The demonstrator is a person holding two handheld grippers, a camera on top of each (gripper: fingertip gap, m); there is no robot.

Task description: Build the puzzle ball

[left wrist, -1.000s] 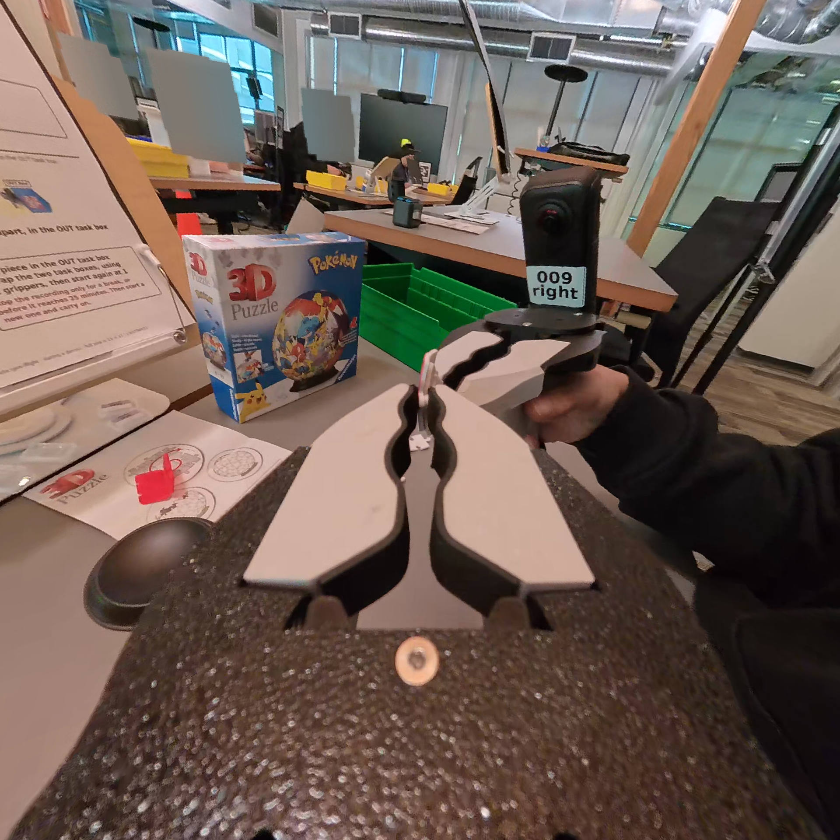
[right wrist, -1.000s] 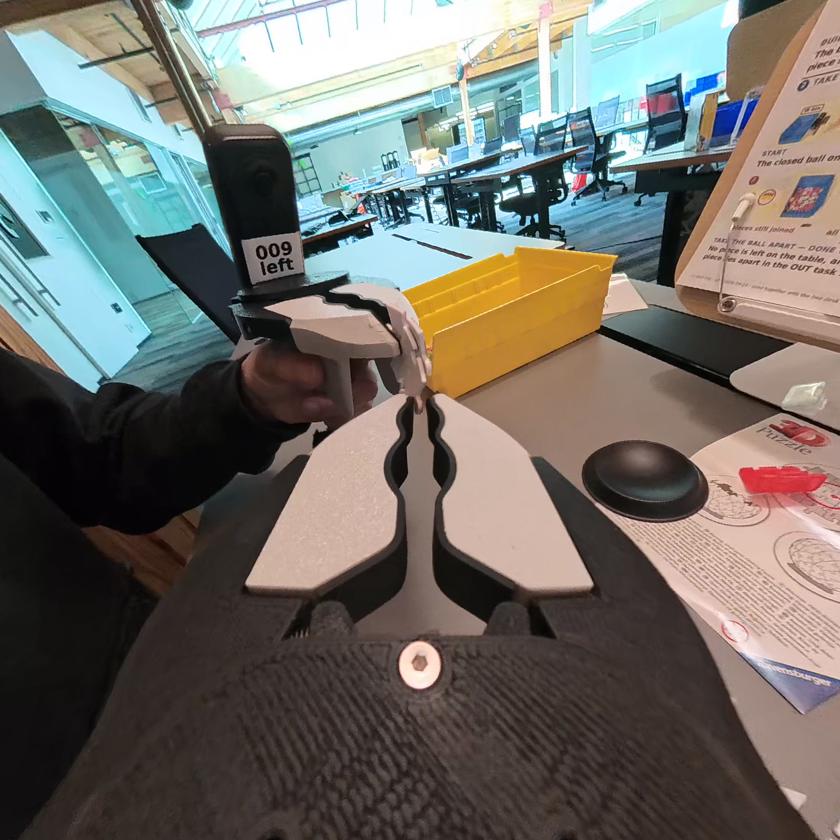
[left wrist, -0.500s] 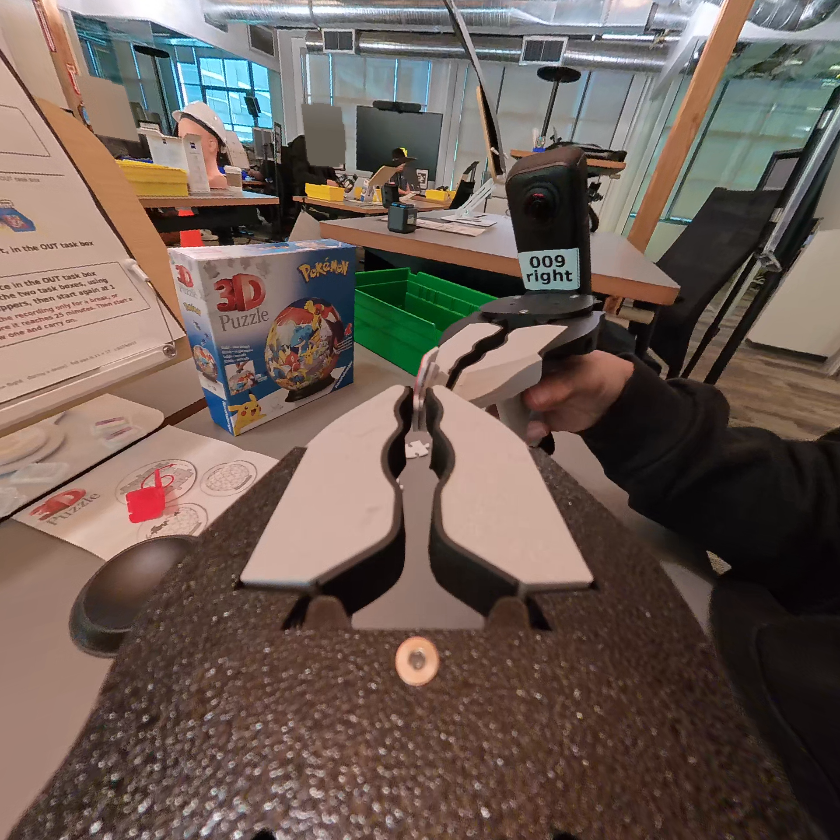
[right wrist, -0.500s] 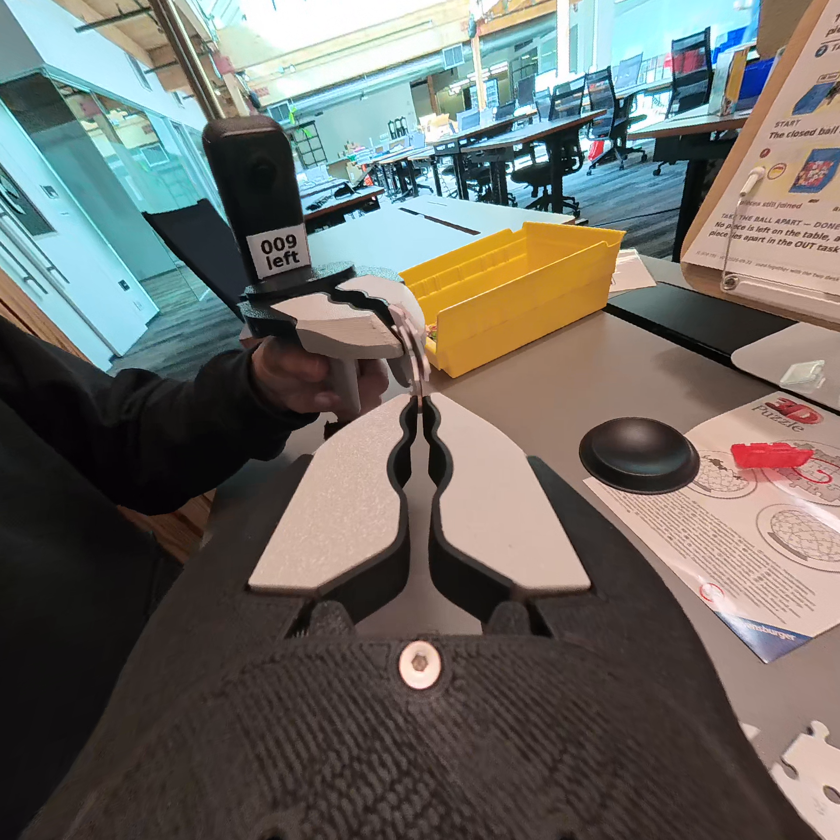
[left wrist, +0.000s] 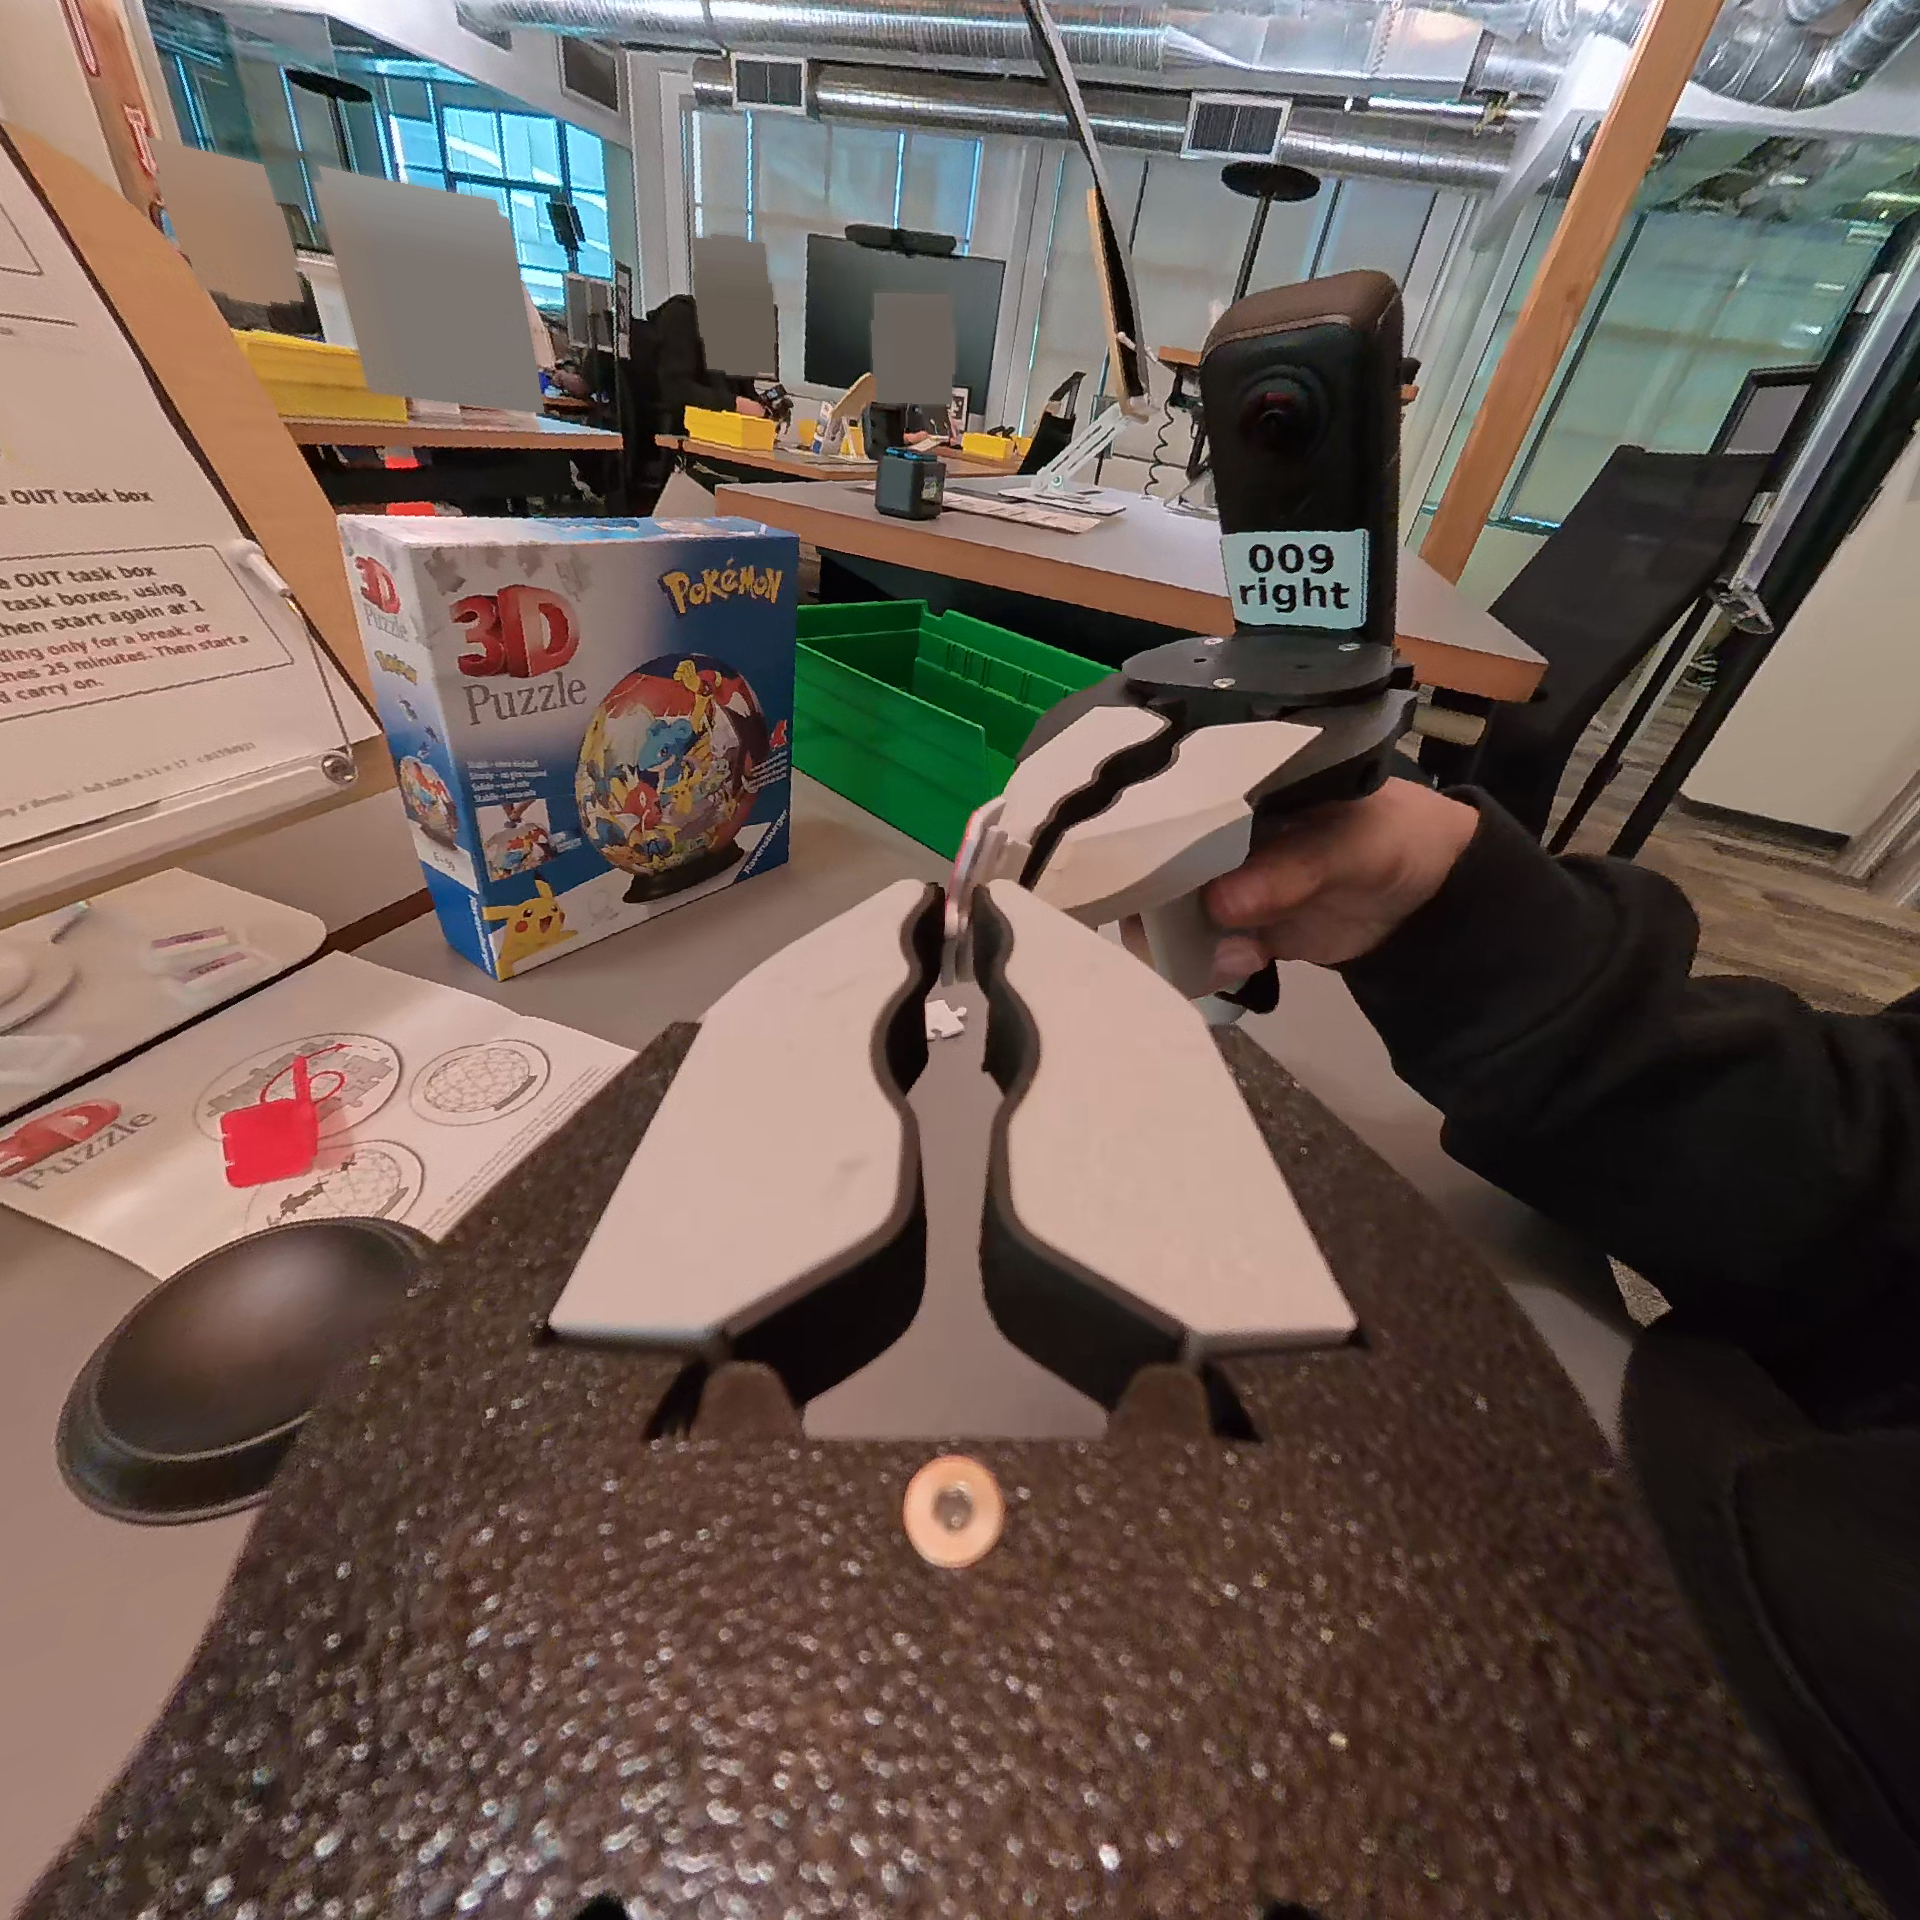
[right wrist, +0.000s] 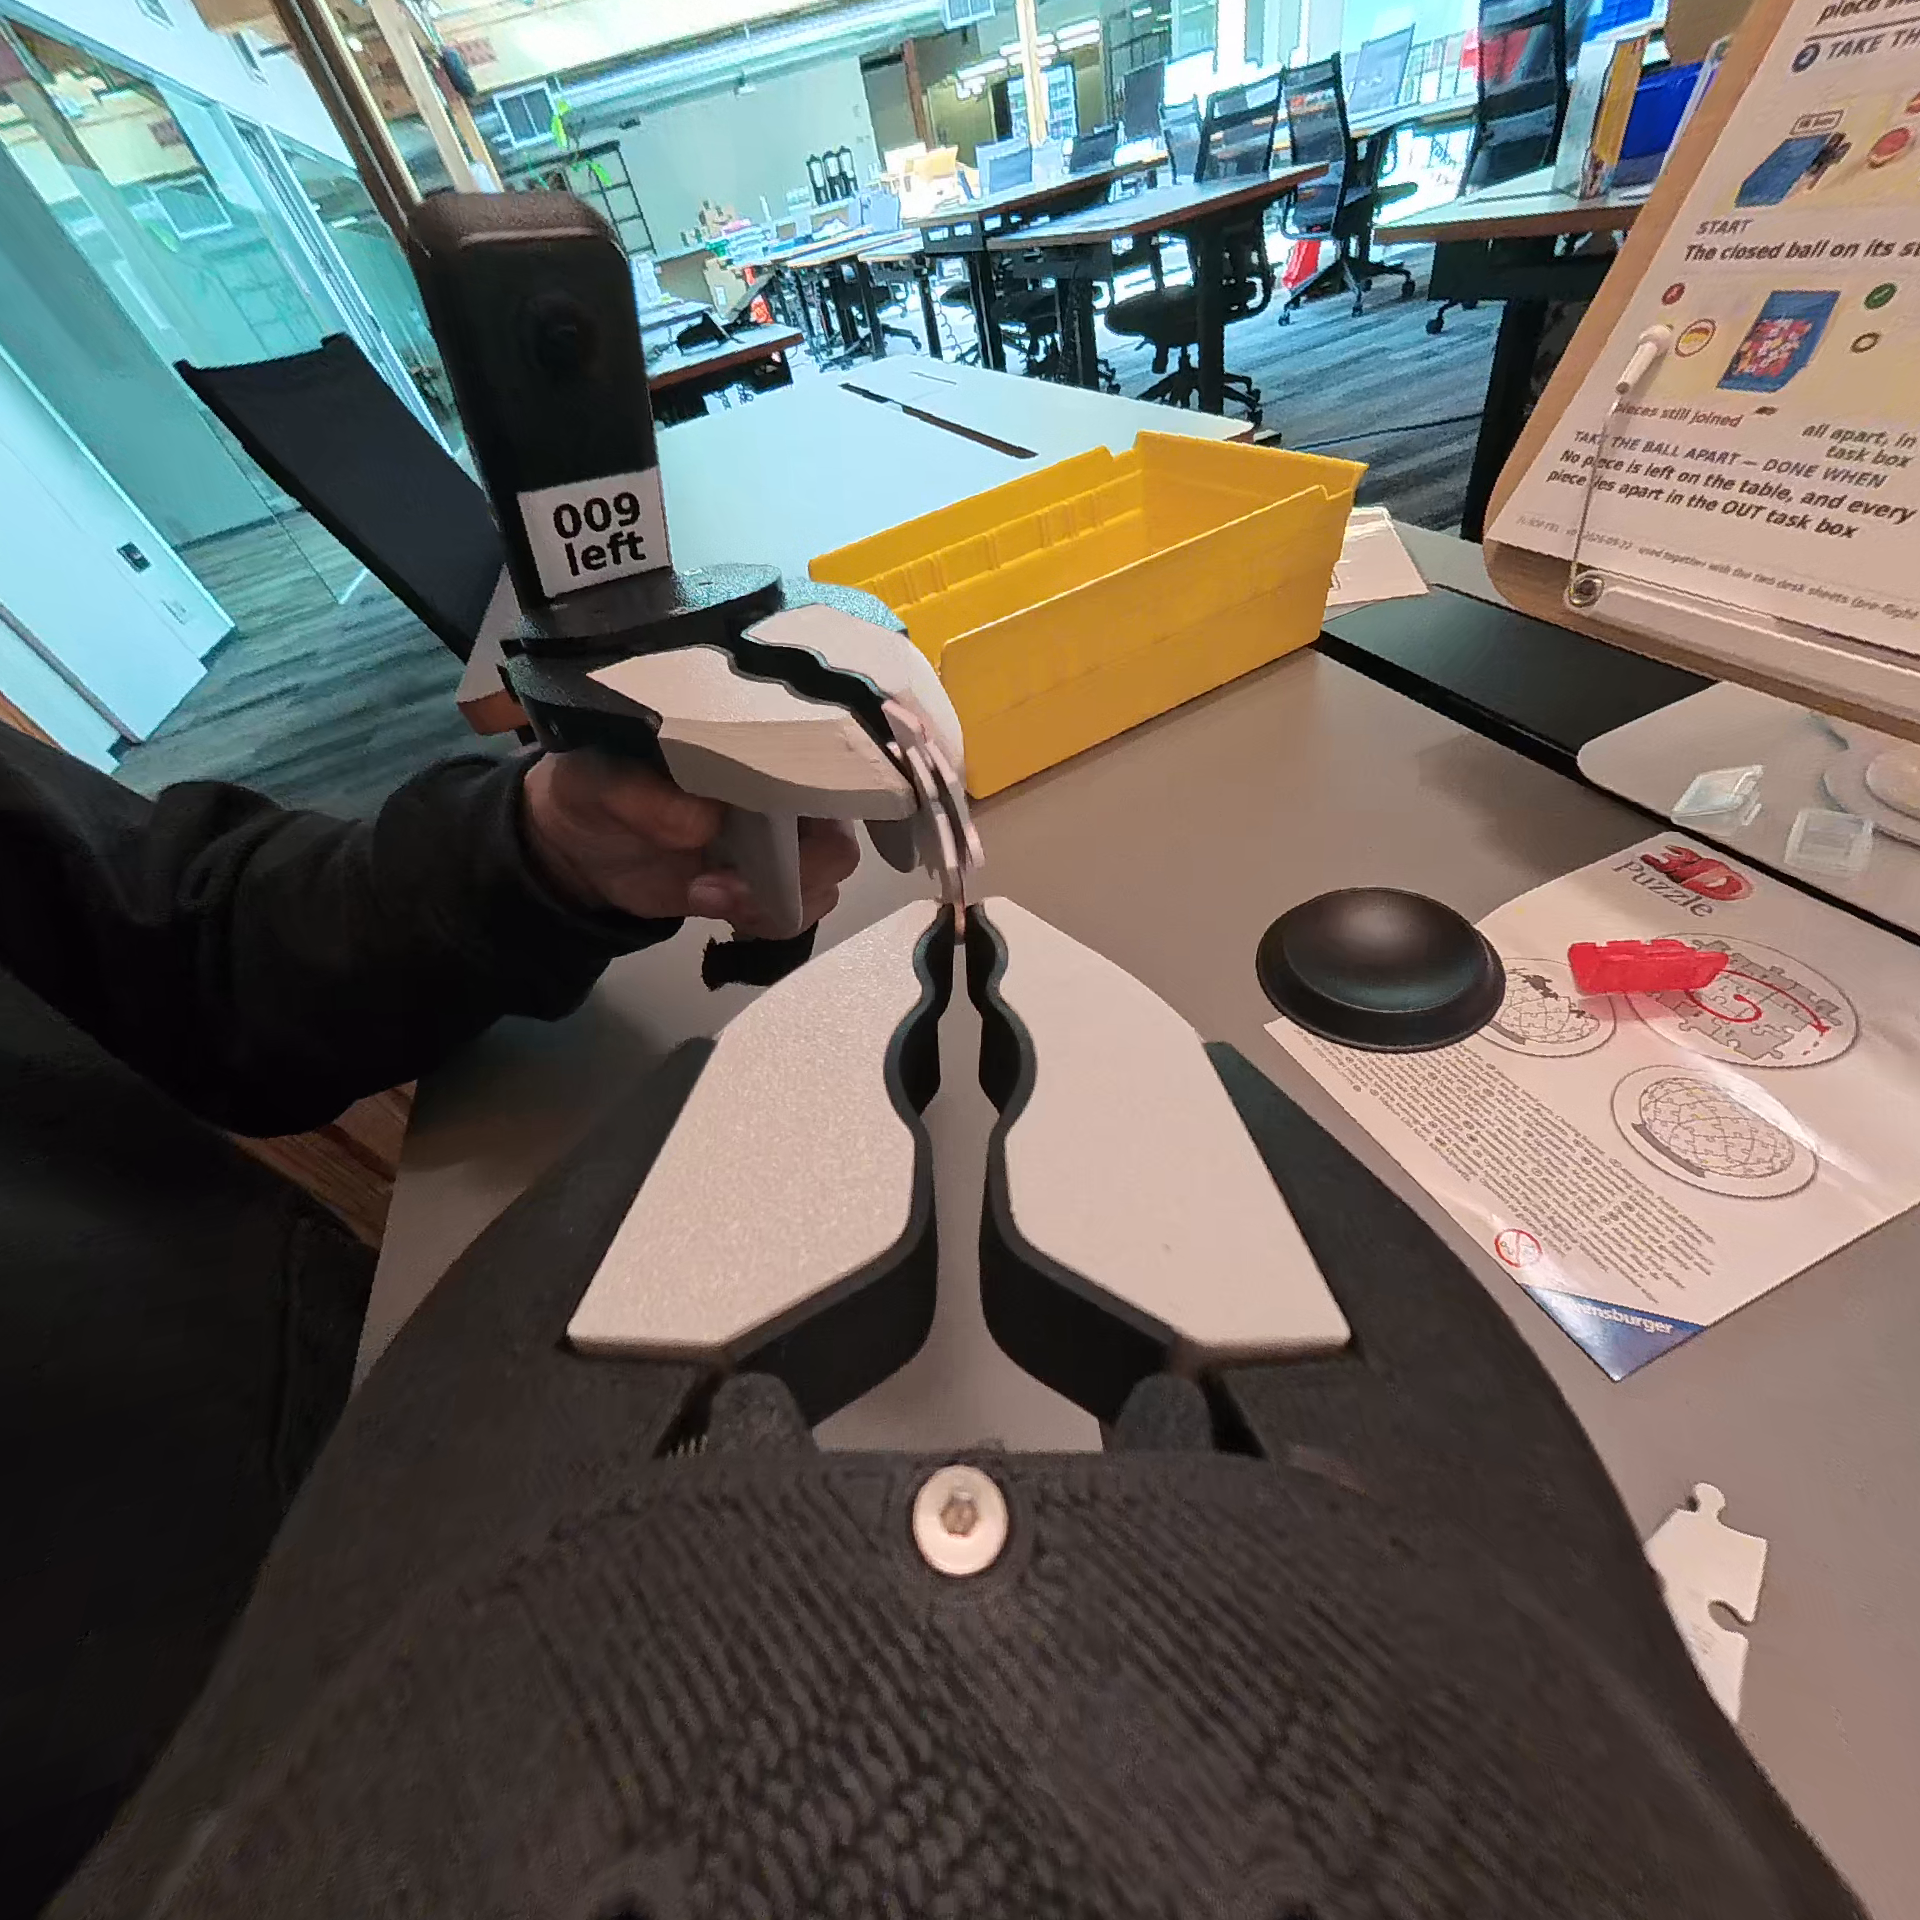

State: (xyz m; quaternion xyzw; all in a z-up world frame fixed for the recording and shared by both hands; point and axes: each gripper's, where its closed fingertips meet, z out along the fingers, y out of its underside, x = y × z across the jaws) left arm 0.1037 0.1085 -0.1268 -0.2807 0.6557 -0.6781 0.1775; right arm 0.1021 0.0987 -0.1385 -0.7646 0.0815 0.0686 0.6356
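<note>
In the left wrist view my left gripper [left wrist: 956,920] is shut on a thin curved puzzle piece [left wrist: 958,951], held edge-on above the grey table [left wrist: 644,997]. My right gripper [left wrist: 992,842] meets it tip to tip and is shut on another puzzle piece [left wrist: 971,847]. In the right wrist view my right gripper [right wrist: 961,914] pinches its piece [right wrist: 964,902] against the curved white piece [right wrist: 940,795] in the left gripper [right wrist: 930,790]. I cannot tell whether the two pieces are joined. A black domed ball stand [right wrist: 1377,966] sits on the table.
A puzzle box [left wrist: 592,727] and a green bin [left wrist: 914,696] stand beyond the grippers, a yellow bin [right wrist: 1101,582] on the other side. An instruction sheet [right wrist: 1621,1164] carries a red plastic tool [right wrist: 1642,961]. A loose white piece [right wrist: 1704,1590] lies near the right gripper. My two grippers' fingertips are within a few centimetres of each other.
Both grippers stay shut and tip to tip. The pair has shifted slightly, and the loose white piece on the table has come into the right wrist view's lower right.
</note>
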